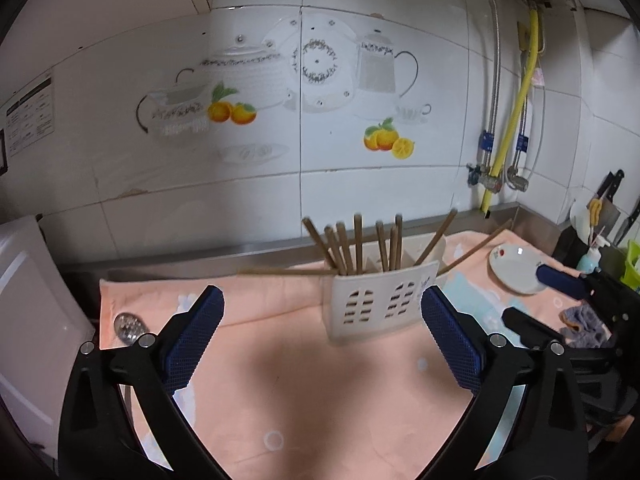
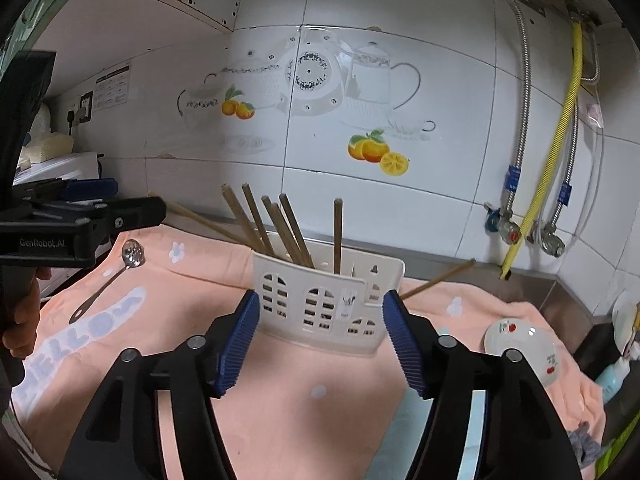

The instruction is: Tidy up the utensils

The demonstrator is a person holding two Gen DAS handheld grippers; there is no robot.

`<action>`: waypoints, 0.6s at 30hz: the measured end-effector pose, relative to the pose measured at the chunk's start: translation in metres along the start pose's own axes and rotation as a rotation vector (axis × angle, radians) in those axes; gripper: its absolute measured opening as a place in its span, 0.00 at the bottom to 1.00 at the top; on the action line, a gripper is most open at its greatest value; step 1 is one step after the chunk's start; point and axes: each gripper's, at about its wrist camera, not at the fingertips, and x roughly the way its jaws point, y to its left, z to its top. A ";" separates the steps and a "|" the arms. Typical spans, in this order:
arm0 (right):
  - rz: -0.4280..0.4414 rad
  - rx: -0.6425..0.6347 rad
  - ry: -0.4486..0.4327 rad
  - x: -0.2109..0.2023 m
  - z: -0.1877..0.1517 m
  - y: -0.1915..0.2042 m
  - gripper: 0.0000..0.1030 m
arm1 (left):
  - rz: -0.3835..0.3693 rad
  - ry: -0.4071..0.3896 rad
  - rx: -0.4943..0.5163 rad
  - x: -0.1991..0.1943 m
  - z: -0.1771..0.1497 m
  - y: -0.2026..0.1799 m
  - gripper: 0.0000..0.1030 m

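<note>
A white slotted utensil holder (image 1: 380, 302) (image 2: 324, 300) stands on the pink towel (image 1: 280, 380) (image 2: 304, 392), with several brown chopsticks (image 1: 352, 244) (image 2: 280, 224) upright in it. One loose chopstick (image 1: 280, 271) (image 2: 200, 218) lies on the towel left of it, another (image 1: 476, 249) (image 2: 438, 279) on the right. A perforated metal spoon (image 1: 129, 326) (image 2: 108, 280) lies at the towel's left. My left gripper (image 1: 322, 340) is open and empty, in front of the holder. My right gripper (image 2: 320, 340) is open and empty, its fingers either side of the holder's front.
A white saucer (image 1: 516, 268) (image 2: 520, 350) sits on the towel's right. A grey rag (image 1: 580, 320) lies near it. Pipes and a yellow hose (image 1: 512, 120) (image 2: 560, 128) run down the tiled wall. A white appliance (image 1: 28, 300) stands left; knives and a dish rack (image 1: 604, 208) right.
</note>
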 end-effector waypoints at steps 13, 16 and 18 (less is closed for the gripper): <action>0.005 0.035 0.032 -0.023 -0.028 0.003 0.84 | 0.082 -0.009 0.042 -0.030 -0.037 -0.010 0.95; 0.005 0.047 0.035 -0.030 -0.034 0.002 0.86 | 0.080 0.000 0.032 -0.035 -0.043 -0.010 0.95; 0.006 0.059 0.038 -0.033 -0.038 0.000 0.87 | 0.077 0.004 0.023 -0.039 -0.047 -0.010 0.95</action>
